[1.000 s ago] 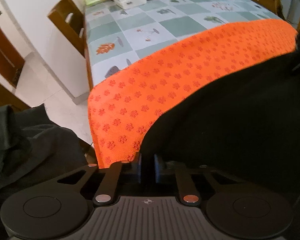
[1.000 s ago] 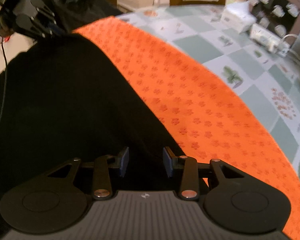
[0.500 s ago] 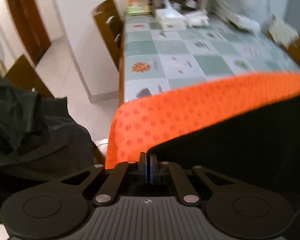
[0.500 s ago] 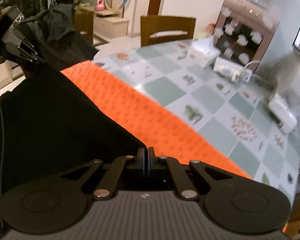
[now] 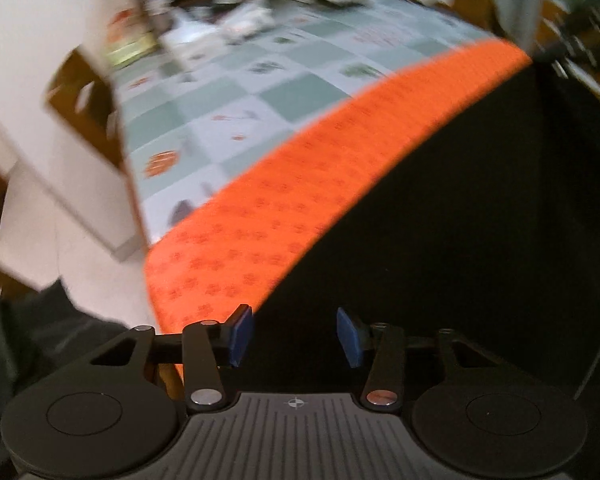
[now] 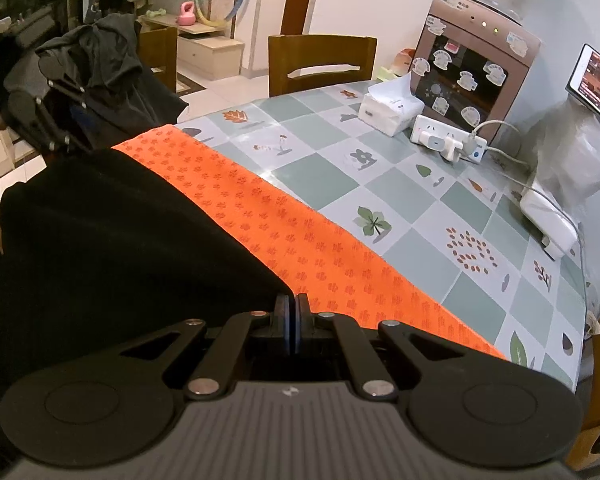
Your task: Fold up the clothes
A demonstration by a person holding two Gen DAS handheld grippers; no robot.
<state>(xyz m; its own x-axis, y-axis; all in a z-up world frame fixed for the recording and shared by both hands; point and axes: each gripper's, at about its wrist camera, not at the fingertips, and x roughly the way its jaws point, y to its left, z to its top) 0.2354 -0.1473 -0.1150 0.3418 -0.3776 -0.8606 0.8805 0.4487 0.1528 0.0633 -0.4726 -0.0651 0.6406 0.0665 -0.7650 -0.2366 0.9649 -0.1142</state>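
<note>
A black garment (image 6: 120,240) lies spread over an orange paw-print mat (image 6: 300,240) on the table. My right gripper (image 6: 291,320) is shut, pinching the garment's near corner between its pads. In the left wrist view the picture is blurred; the garment (image 5: 460,240) fills the right half over the orange mat (image 5: 320,184). My left gripper (image 5: 295,336) stands open at the garment's edge, its blue pads (image 5: 240,334) well apart and holding nothing. The right wrist view also shows the left gripper (image 6: 48,120) beside the garment's far corner.
The table's checked green-and-white cloth (image 6: 400,200) carries a tissue box (image 6: 392,108), a power strip (image 6: 448,140) with cables and a sticker-covered cabinet (image 6: 472,64). A wooden chair (image 6: 320,64) stands behind the table. A heap of dark clothes (image 6: 104,76) sits beyond the table's left end.
The left gripper, shut on the garment's corner half a second ago, has opened and let go, and its view swings. The right gripper shut on its corner a second ago and stays shut.
</note>
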